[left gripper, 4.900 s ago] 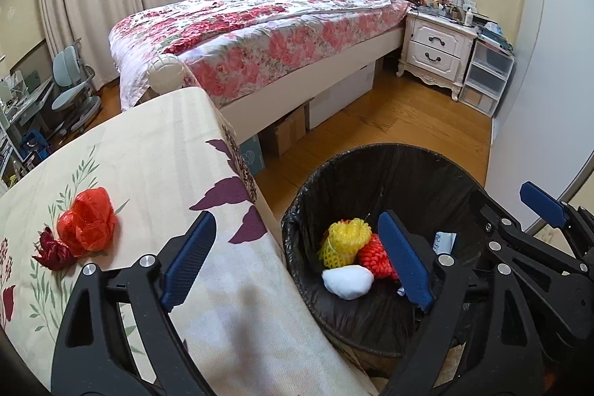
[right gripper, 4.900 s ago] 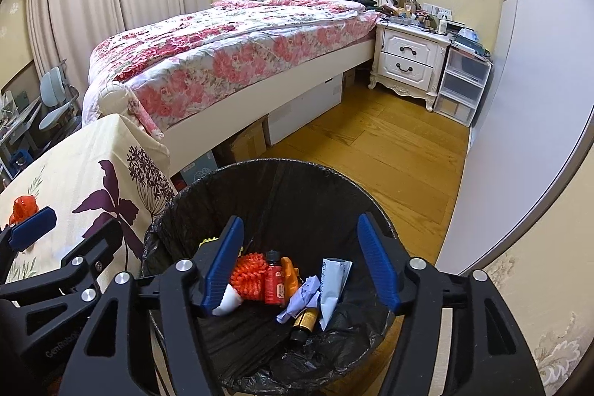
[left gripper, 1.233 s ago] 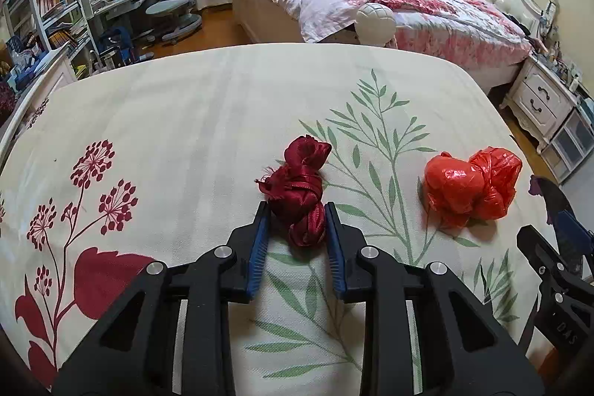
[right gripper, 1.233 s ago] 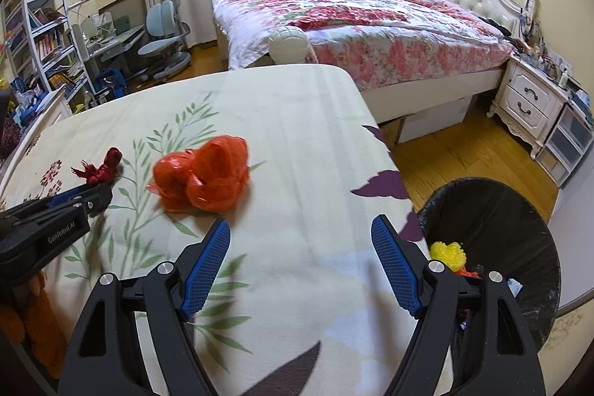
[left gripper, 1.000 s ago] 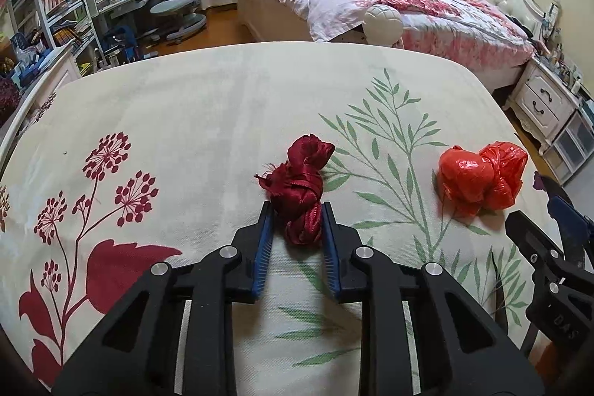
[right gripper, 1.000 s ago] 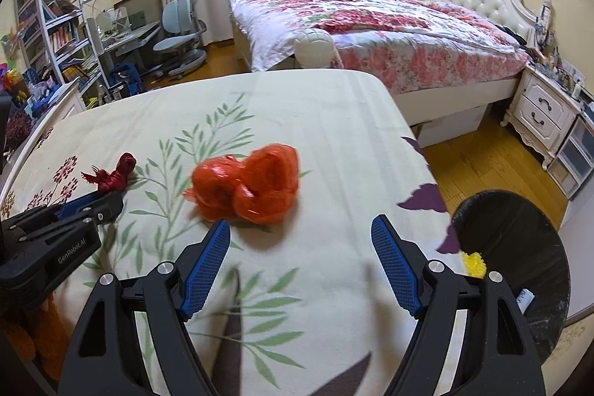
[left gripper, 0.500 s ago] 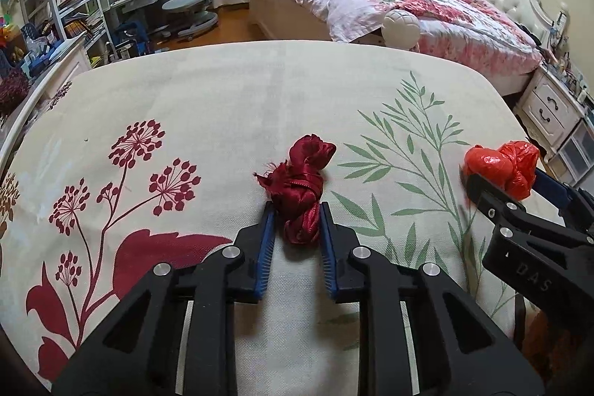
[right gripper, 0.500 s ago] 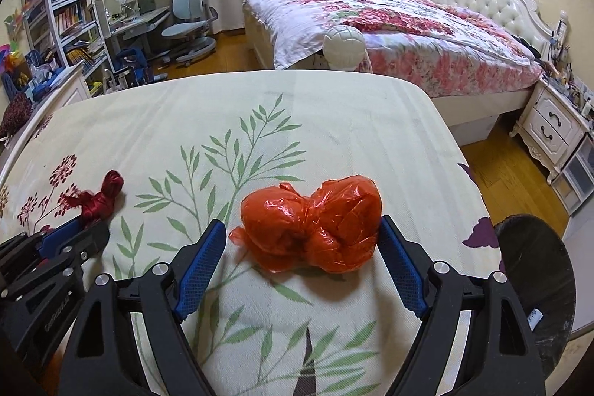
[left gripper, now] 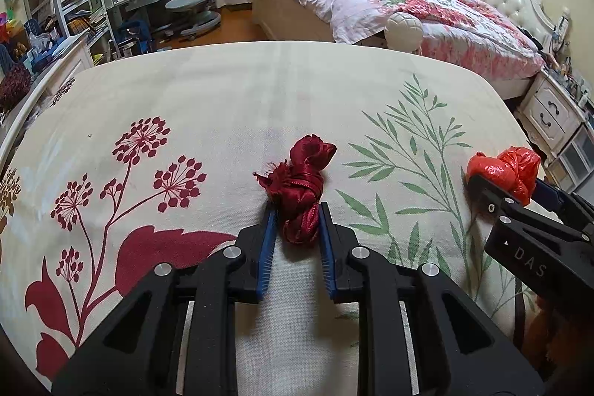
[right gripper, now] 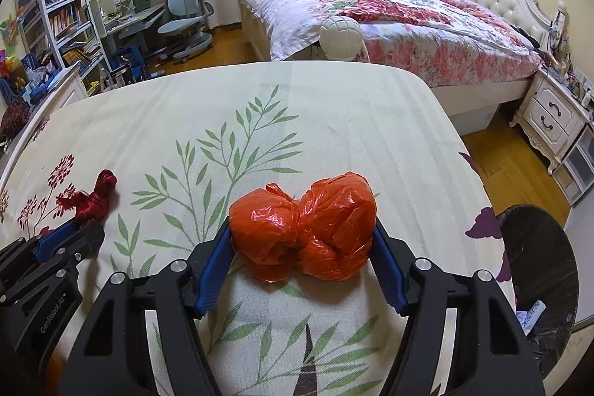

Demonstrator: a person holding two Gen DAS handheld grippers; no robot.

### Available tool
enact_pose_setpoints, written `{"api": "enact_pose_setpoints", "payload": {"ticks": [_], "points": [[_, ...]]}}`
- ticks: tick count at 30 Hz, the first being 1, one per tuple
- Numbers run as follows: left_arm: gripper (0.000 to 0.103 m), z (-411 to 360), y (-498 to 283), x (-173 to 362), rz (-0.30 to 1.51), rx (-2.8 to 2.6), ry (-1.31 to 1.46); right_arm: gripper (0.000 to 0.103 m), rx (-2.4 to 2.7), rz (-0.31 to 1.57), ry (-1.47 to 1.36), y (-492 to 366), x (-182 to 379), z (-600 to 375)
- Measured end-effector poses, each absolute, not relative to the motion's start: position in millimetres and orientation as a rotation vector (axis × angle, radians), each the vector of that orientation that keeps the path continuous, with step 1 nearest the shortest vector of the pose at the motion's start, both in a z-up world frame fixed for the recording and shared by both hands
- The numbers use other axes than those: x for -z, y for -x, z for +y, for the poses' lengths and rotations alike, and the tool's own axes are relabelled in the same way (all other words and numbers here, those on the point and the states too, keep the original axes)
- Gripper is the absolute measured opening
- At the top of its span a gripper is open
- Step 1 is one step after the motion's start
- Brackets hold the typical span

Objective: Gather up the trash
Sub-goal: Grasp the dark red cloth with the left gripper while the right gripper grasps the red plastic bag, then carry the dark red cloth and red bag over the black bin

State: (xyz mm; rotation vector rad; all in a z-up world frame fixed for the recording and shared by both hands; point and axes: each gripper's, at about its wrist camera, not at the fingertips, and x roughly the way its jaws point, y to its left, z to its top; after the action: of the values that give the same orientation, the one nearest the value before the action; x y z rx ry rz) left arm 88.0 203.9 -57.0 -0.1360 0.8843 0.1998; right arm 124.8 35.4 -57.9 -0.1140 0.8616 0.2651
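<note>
A dark red ribbon bundle (left gripper: 302, 173) lies on the floral tablecloth (left gripper: 260, 99). My left gripper (left gripper: 298, 214) is shut on the bundle's near end, with both blue pads pressing its sides. To the right, a crumpled orange plastic bag (right gripper: 334, 206) rests on the cloth. My right gripper (right gripper: 301, 234) straddles the bag. Its jaws are closing and both pads touch the bag's sides. The ribbon bundle (right gripper: 94, 199) and the left gripper show at the left edge of the right wrist view. The bag (left gripper: 501, 166) shows at the right of the left wrist view.
A black-lined trash bin (right gripper: 538, 247) stands on the wood floor past the table's right edge. Behind the table are a bed (right gripper: 371, 13), a white nightstand (right gripper: 549, 114), a desk chair (right gripper: 185, 13) and bookshelves (right gripper: 59, 10).
My right gripper moved in around the orange bag and its jaws narrowed onto the bag's sides. The left gripper stayed shut on the ribbon bundle.
</note>
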Motion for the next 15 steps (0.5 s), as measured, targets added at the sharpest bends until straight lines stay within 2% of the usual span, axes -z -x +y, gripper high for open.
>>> {"api": "enact_pose_setpoints", "payload": {"ticks": [15], "points": [[0.021,191.6,-63.8,56.1,0.882,-0.186,0.143,0.067,-0.279,0.849,0.118,-82.4,54.4,18.3]]}}
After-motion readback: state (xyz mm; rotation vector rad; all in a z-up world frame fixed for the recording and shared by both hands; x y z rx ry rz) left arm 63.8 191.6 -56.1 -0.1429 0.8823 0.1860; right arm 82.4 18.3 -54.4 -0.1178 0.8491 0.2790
